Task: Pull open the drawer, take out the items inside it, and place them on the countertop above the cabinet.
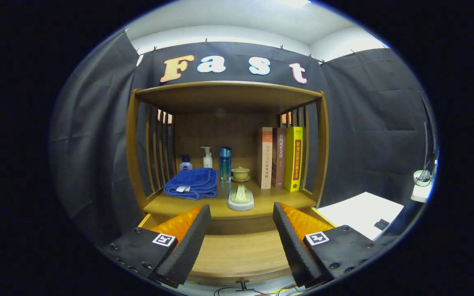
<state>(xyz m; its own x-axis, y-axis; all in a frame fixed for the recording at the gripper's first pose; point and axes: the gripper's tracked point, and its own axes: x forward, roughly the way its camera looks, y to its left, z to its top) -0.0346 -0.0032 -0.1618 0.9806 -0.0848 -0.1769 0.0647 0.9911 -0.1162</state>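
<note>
I hold gripper (241,242) level, lower centre; jaws wide apart, empty, facing tabletop (261,201) w/ blue towel (191,183).

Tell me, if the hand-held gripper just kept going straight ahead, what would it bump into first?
Probably the small pale green ornament on its white base, standing at the front of the shelf in line with the gap between the open fingers of the hand-held gripper. Depth is hard to judge, so it might pass just above it.
</note>
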